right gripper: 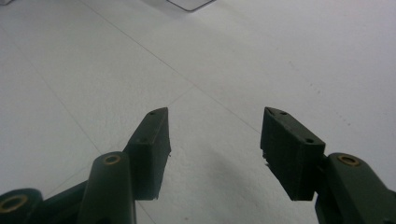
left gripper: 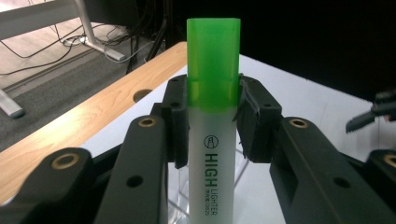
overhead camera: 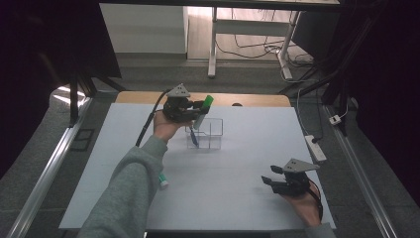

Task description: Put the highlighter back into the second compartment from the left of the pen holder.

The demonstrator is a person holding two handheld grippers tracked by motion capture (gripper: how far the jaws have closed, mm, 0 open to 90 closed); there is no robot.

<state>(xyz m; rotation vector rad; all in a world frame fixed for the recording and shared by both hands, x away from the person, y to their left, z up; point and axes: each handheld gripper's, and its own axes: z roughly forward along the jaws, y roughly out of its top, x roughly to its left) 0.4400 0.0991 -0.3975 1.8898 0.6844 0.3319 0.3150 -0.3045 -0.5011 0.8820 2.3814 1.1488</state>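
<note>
The left tool [overhead camera: 194, 110] is clamped on a green-capped highlighter [left gripper: 212, 116], pads pressing its barrel just under the cap, cap end up. It hangs over the clear organiser box [overhead camera: 214, 130] at the far middle of the bench [overhead camera: 237, 198], where a blue pen [overhead camera: 193, 136] already leans. The step in hand looks like dropping the highlighter into the box. Next comes lining its lower end with an open compartment, lowering, then releasing. The right tool [right gripper: 214, 140] rests near right, jaws apart, holding nothing. Another marker [overhead camera: 163, 181] lies by the left sleeve.

Our two hands, apart

Left gripper [overhead camera: 198, 110] raised, arm stretched forward, jaws clamped; right gripper [overhead camera: 271, 181] low, jaws parted.
</note>
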